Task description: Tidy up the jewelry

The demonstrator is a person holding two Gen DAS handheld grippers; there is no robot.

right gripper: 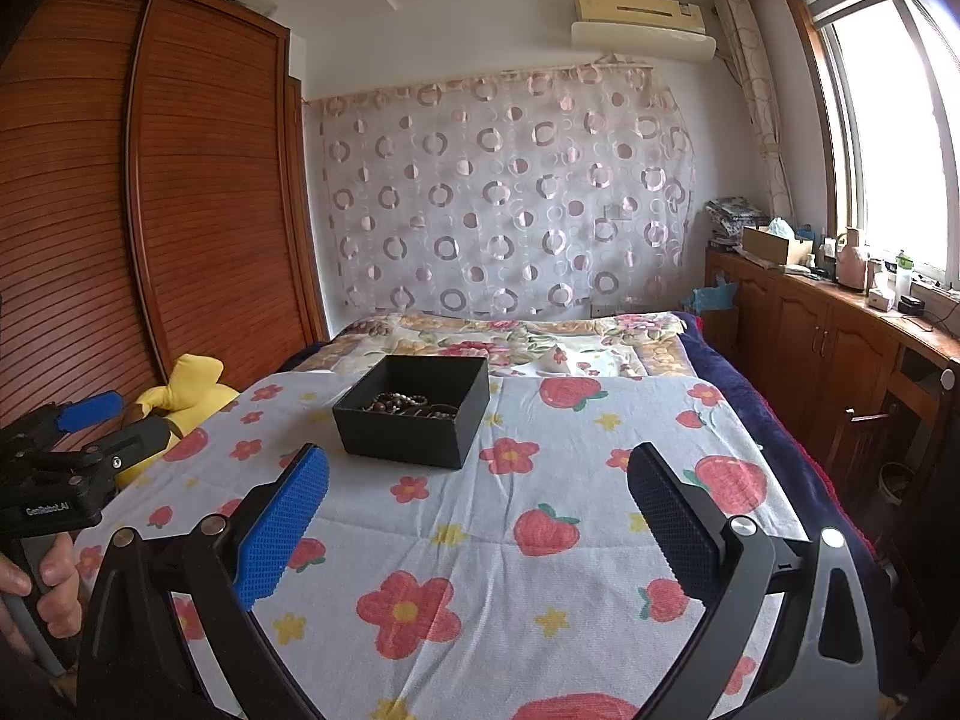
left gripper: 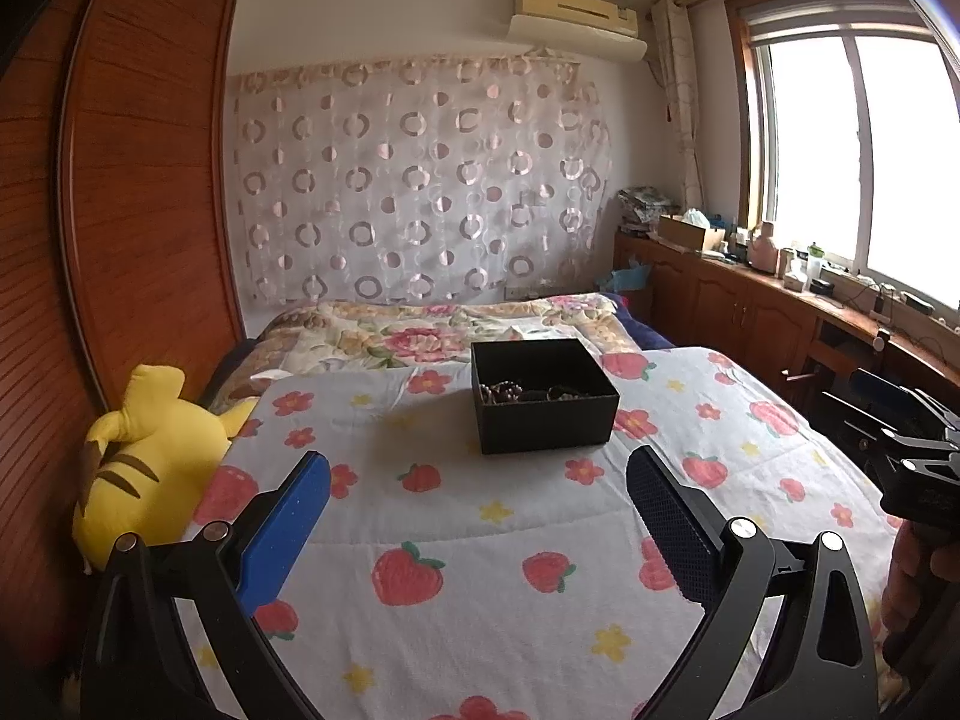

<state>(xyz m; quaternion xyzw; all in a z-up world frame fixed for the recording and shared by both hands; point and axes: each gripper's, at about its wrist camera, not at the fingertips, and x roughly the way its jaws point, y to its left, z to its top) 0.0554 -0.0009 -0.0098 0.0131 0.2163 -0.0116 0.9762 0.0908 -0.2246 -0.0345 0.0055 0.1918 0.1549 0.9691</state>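
- Progress looks late or near its end, by my reading — the jewelry [right gripper: 414, 405] lies heaped inside the black box [right gripper: 414, 420], and no loose piece shows anywhere on the bedspread [right gripper: 480, 570] around it.
- Whether the pieces inside are sorted or only dropped in a pile cannot be told; they are small and dark at this range. If anything is left, it is likely tidying within the box or fitting a lid, though no lid is in sight.
- Left gripper [left gripper: 480, 510] is spread wide with nothing between its pads, hovering above the bedspread well short of the box.
- Right gripper [right gripper: 480, 510] is likewise parted and empty, also apart from the box, which sits ahead and slightly to its left.
- Box material reads as matte black card or board: square, straight-walled, open-topped, resting flat on the bed.
- Jewelry appears as strings of rounded brown and dark beads, faintly glossy — bracelets or necklaces, I would guess.
- Bedspread is a soft quilted cloth, white with red strawberries, red flowers and small yellow stars; it would give under any pressing.
- Gripper pads are textured rubber, one blue and one dark, set on black rigid arms.
- Yellow plush toy [left gripper: 144, 456] lies at the bed's left edge, clear of the work.
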